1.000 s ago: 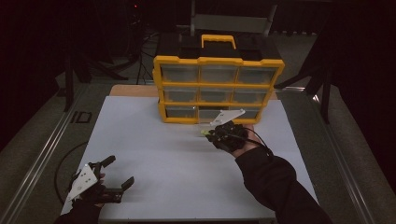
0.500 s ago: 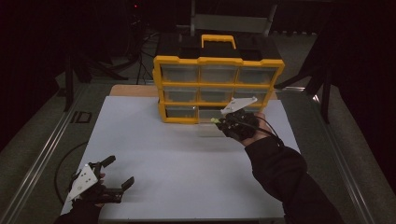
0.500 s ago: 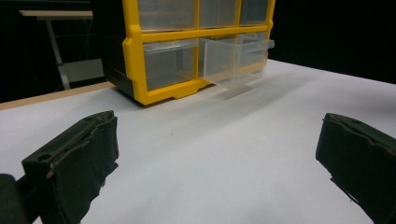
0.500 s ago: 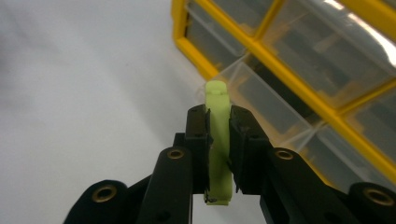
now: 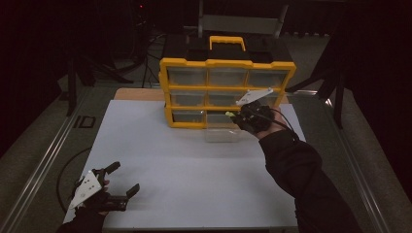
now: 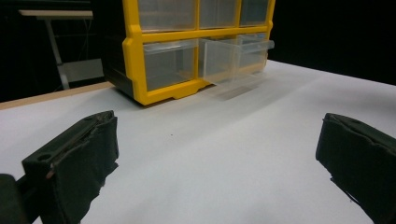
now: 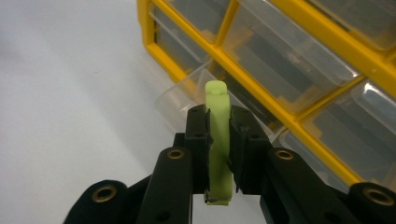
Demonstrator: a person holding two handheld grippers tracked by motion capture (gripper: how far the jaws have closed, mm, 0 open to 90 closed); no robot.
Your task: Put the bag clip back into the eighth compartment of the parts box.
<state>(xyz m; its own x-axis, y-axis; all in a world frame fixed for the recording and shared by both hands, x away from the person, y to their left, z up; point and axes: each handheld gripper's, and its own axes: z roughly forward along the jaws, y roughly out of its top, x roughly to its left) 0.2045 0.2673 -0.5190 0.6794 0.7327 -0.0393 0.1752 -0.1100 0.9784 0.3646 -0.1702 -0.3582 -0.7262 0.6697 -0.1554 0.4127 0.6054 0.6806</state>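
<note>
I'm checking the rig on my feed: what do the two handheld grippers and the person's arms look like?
Both grippers are black with two padded jaws. The left gripper and right gripper each carry a pale three-cornered plate on top. A black cable trails from the left one. The right arm wears a dark sleeve.

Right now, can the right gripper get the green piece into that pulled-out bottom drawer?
Probably yes. The right gripper, shut on the green piece, sits just above the open clear drawer, with nothing between them.
</note>
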